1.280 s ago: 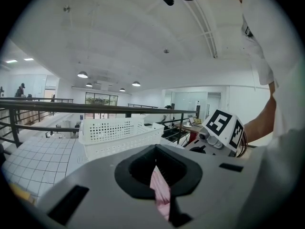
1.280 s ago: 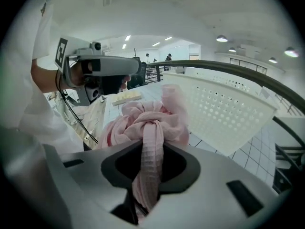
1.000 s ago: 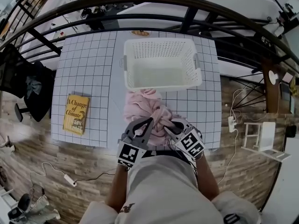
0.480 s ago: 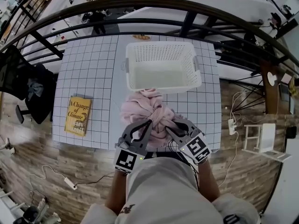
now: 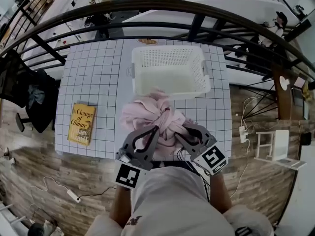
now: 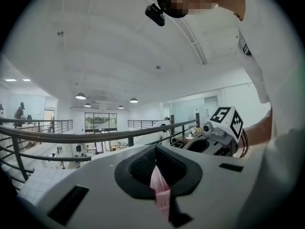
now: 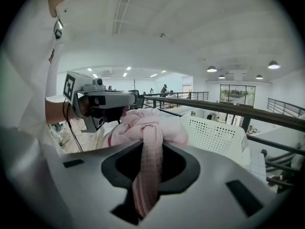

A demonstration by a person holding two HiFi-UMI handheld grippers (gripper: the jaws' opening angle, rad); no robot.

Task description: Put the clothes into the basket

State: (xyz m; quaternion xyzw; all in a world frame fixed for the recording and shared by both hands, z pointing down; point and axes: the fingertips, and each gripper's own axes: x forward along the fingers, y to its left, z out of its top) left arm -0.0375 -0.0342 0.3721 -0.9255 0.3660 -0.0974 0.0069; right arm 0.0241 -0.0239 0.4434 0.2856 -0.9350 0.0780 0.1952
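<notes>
Room: open hall behind a black railing (image 5: 162,9); white gridded table (image 5: 93,77).
Basket (image 5: 167,48): white, at the table's far edge.
Clothes (image 5: 155,119): pink bundle at the near edge, just short of the basket.
Left gripper (image 6: 159,185): pinching a pink fold.
Right gripper (image 7: 145,175): clamped on a twisted pink strand.
Book (image 5: 81,124): yellow, near left corner.

1 basket (image 5: 169,50), 1 pink clothes bundle (image 5: 153,116), 1 book (image 5: 81,124), 1 table (image 5: 93,80).
</notes>
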